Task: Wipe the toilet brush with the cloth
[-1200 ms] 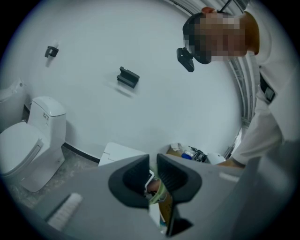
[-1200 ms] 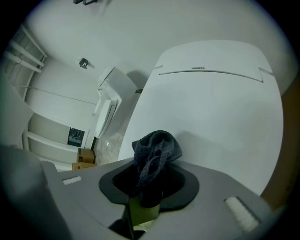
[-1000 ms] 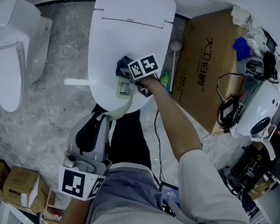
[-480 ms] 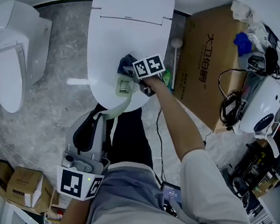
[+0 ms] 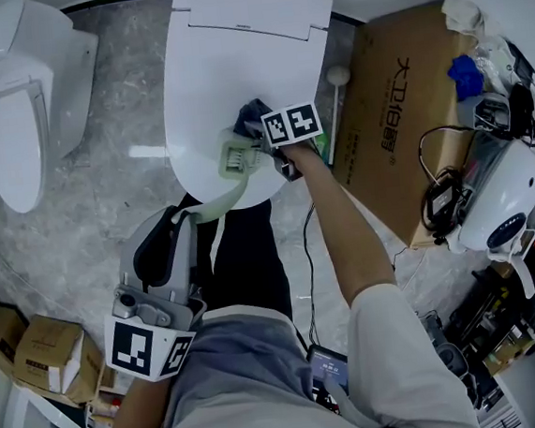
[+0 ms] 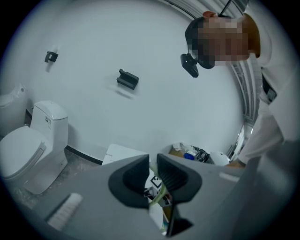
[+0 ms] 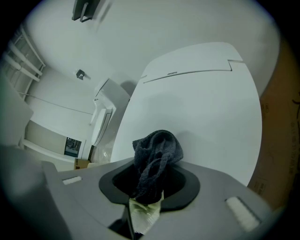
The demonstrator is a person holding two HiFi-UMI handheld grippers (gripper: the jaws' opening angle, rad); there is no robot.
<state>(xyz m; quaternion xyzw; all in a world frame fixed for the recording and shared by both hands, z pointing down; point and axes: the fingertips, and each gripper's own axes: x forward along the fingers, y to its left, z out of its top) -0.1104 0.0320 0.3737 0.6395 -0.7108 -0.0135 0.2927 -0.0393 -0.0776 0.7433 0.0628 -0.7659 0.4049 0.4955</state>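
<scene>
the jaws of the right gripper (image 7: 149, 190) pinch the dark cloth (image 7: 157, 149) against the pale green toilet brush (image 5: 235, 159) above the toilet lid (image 5: 234, 61), while the left gripper (image 6: 153, 180) clamps the brush's thin handle.

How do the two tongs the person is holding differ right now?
The left tongs clamp the thin handle of the pale green plastic toilet brush; the right tongs clamp a bunched dark grey cloth. The left tongs sit low near the person's waist; the right tongs reach out over the closed white toilet lid. Both are shut on something.
</scene>
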